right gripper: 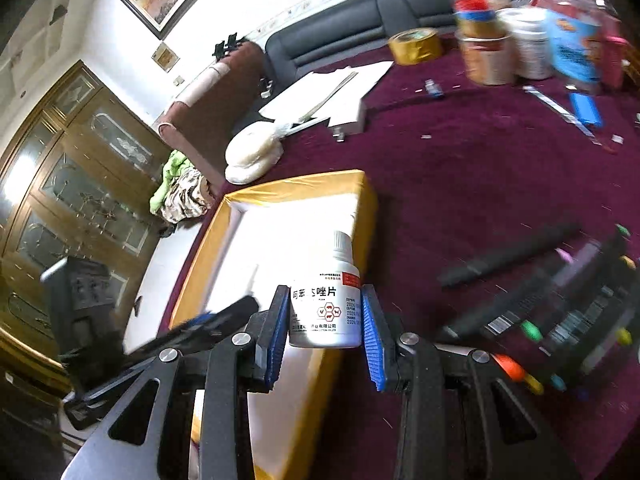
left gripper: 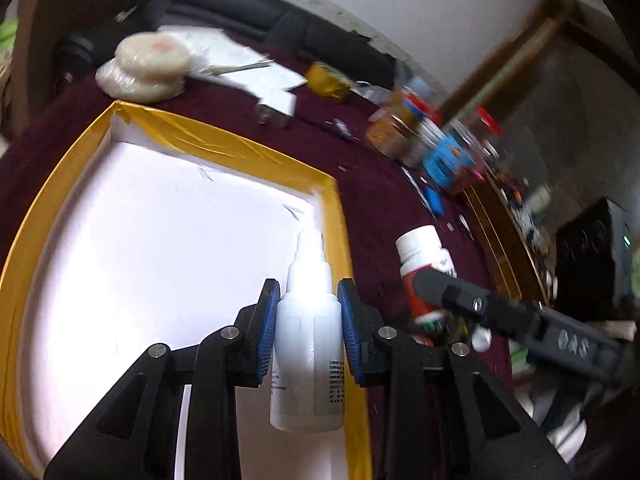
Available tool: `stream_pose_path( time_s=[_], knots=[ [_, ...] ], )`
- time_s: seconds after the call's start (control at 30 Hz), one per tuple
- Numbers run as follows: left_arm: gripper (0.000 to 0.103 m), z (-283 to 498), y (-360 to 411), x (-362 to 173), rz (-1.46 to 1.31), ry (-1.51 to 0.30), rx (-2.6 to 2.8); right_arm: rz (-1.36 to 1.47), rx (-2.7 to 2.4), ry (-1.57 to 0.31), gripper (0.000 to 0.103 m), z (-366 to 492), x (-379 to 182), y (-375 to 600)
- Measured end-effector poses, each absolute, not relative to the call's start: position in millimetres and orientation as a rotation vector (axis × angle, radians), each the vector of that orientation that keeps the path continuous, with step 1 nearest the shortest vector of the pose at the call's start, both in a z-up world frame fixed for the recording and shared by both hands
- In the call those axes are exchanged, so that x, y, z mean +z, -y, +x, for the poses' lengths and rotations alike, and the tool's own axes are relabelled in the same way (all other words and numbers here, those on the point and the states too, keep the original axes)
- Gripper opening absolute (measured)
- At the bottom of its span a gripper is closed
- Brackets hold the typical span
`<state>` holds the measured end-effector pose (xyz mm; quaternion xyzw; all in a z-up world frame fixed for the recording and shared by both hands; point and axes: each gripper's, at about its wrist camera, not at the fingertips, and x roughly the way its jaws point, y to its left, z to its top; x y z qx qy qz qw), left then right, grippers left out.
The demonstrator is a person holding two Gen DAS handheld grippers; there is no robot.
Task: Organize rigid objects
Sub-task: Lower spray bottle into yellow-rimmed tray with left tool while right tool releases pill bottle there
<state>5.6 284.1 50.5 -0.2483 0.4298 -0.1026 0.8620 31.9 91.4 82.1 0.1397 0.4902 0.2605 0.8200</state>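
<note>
The shallow gold-edged cardboard box with a white floor (left gripper: 168,216) lies on the dark red cloth of the table (left gripper: 380,208), and as far as either view shows, nothing rests inside it yet. So the sorting looks to be at its start: two items are in hand, none delivered.

The left claw (left gripper: 308,320) is clamped on a translucent white plastic dropper bottle with a pointed nozzle (left gripper: 306,344), its blue pads pressing both sides. The bottle is held above the box's floor, just inside the right-hand gold rim.

The right claw (right gripper: 326,324) is clamped on a white plastic pill bottle with a red-and-white printed label (right gripper: 328,304), also gripped on both sides. It hangs over the box's near right corner, partly above the rim and not yet clearly over the white floor.

What is left, by my reading: both bottles must be set down in the box and released. Beyond the box, at the far edge of the table, a cluster of jars and tubs with red lids and a blue label (right gripper: 532,36) and a roll of gold tape (right gripper: 416,46) stand unsorted, and a set of dark marker pens with coloured caps (right gripper: 560,312) lies to the box's right.
</note>
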Motion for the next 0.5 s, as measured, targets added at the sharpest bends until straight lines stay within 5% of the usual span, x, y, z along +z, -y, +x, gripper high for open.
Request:
stream_pose_path(
  time_s=[0.5],
  knots=[
    [0.032, 60, -313, 12, -0.651, -0.954, -0.117, 0.194, 0.453, -1.083, 0.033, 92, 49, -154]
  ],
)
